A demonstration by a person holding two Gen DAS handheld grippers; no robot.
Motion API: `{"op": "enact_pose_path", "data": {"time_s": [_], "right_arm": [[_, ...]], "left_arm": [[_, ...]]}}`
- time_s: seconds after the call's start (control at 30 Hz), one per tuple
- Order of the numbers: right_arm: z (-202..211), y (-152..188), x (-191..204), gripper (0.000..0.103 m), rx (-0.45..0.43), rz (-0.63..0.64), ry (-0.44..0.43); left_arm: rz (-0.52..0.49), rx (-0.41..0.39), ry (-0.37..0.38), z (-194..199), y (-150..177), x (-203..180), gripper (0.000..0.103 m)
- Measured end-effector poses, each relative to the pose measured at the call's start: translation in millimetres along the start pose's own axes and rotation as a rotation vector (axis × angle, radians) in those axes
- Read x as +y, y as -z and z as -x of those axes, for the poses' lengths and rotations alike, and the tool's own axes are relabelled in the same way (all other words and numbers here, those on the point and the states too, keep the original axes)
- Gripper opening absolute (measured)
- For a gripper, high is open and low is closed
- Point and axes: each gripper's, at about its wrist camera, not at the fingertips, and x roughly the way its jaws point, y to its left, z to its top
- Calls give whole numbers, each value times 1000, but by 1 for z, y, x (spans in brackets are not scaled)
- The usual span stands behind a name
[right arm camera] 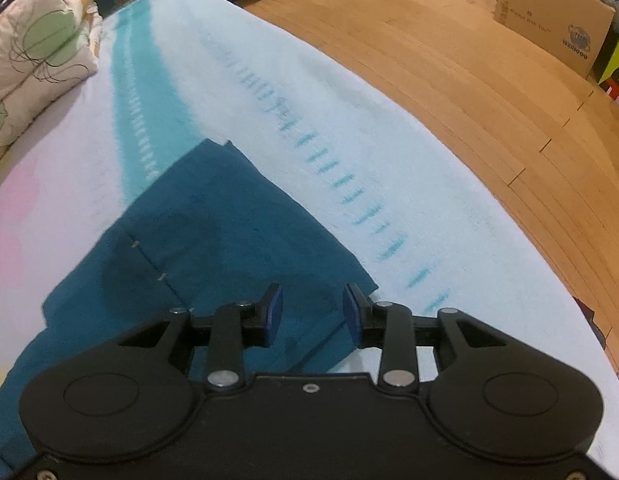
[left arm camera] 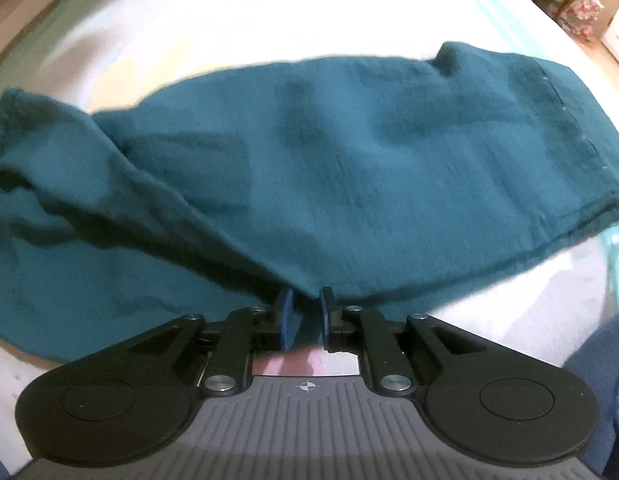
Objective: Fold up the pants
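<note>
Teal pants (left arm camera: 349, 152) lie folded lengthwise across a pale bed cover (left arm camera: 269, 12), with a rumpled end at the left and a hemmed end at the right. My left gripper (left arm camera: 306, 308) is at their near edge. Its jaws stand a narrow gap apart, with a fold of the cloth between the blue pads (left arm camera: 286, 308). In the right wrist view the pants (right arm camera: 213, 232) end in a flat corner on the cover. My right gripper (right arm camera: 312, 312) hovers open over that corner, with nothing between its pads.
The bed cover (right arm camera: 269, 80) has turquoise stripes and ends at the right, over a wooden floor (right arm camera: 449, 60). A flowered pillow (right arm camera: 37, 52) lies at the far left. A cardboard box (right arm camera: 549, 8) stands on the floor. Dark blue clothing of the person (left arm camera: 605, 380) shows at the lower right.
</note>
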Motion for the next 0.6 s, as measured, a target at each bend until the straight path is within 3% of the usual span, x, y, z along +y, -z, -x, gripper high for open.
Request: {"op": "enact_pose_path", "data": {"time_s": [0.2,0.33,0.47,0.6], "right_arm": [[20,10,31,45,-16,78,-56],[33,25,72,45,-11,189,-145],[40,48,125,45,7,314,-254],[43,77,186,45,26,447,-360]], "left_arm": [[-28,16,29,0,16,-5,14],[-73,-32,42,18,20,12,14],[-92,-73,4,35,13,58,14],[-35,-75,-79,40,-2,130,14]]}}
